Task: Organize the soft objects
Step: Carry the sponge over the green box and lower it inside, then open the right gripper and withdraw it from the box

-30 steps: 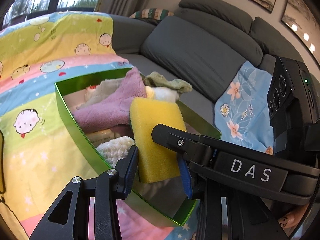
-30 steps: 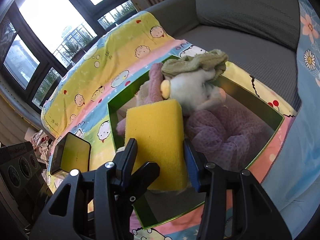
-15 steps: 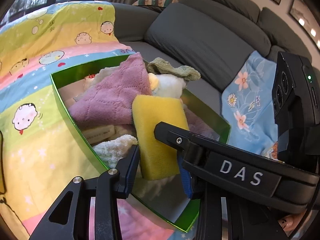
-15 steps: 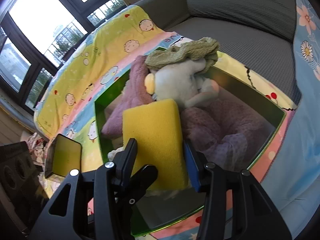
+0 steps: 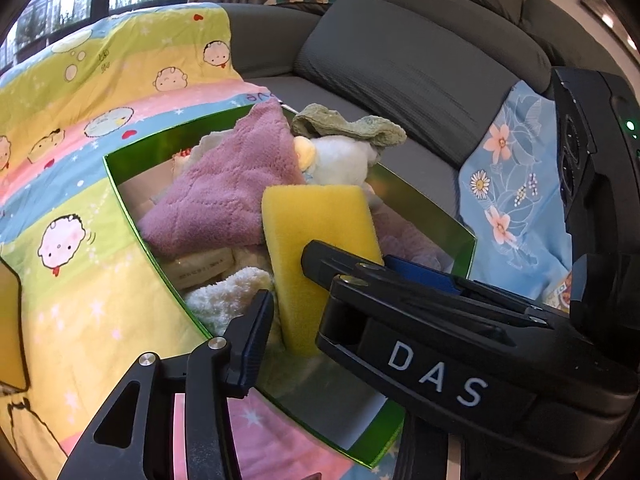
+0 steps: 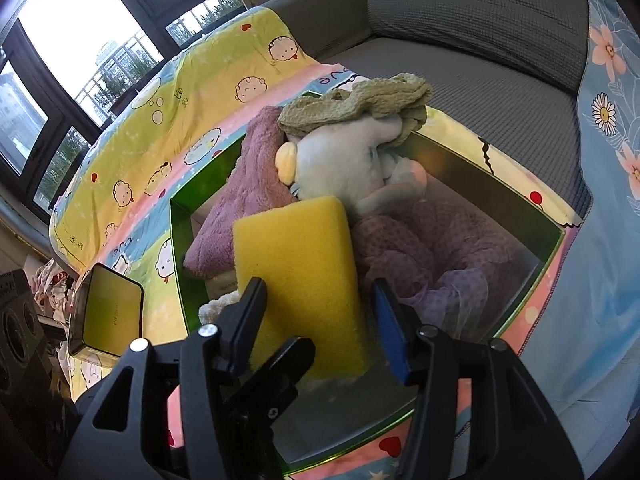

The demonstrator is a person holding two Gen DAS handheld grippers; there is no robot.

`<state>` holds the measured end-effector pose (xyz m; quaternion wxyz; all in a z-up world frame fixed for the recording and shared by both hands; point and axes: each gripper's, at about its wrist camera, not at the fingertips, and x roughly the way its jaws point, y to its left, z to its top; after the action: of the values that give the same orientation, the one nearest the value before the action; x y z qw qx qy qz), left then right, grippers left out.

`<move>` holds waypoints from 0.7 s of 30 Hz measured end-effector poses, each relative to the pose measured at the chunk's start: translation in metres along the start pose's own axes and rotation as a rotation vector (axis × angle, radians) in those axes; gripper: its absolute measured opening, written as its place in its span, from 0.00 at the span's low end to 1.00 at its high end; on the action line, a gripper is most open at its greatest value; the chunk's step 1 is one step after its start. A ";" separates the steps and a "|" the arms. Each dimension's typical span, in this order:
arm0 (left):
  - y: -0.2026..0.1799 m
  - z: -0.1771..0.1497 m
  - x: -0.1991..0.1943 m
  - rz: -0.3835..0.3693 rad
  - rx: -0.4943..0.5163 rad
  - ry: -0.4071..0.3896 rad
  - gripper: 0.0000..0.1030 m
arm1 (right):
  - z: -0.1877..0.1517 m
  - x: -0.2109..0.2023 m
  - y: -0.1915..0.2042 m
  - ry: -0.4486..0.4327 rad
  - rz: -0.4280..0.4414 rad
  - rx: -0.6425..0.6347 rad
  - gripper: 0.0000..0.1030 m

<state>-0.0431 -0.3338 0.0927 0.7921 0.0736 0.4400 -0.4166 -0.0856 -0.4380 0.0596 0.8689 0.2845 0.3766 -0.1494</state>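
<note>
My 2 grippers, right gripper (image 6: 320,316) and left gripper (image 5: 316,300), have just been opening around the sponge (image 6: 298,280) (released now) standing inside the box (image 6: 556,236); unsupported, it may topple.

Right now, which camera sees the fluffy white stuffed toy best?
The right wrist view shows the fluffy white stuffed toy best: its body lies open to view, under a green knitted cloth. In the left wrist view the toy is farther off, partly hidden behind the yellow sponge.
</note>
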 end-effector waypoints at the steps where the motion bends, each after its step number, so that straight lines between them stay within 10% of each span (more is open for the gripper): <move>1: 0.000 0.000 -0.001 -0.001 -0.008 0.001 0.44 | 0.000 -0.002 -0.001 -0.005 0.003 0.002 0.59; 8: 0.000 -0.003 -0.027 0.029 -0.069 -0.052 0.48 | 0.000 -0.020 -0.010 -0.080 -0.024 0.017 0.67; 12: -0.002 -0.005 -0.046 0.077 -0.066 -0.092 0.76 | -0.001 -0.038 -0.012 -0.133 0.020 0.024 0.75; 21: -0.005 -0.009 -0.089 0.117 -0.071 -0.185 0.85 | -0.007 -0.088 0.001 -0.291 0.042 -0.018 0.95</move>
<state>-0.0761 -0.2801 0.1558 0.8544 0.0325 0.3744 -0.3588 -0.1484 -0.4292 0.1212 0.9197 0.2597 0.2421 -0.1676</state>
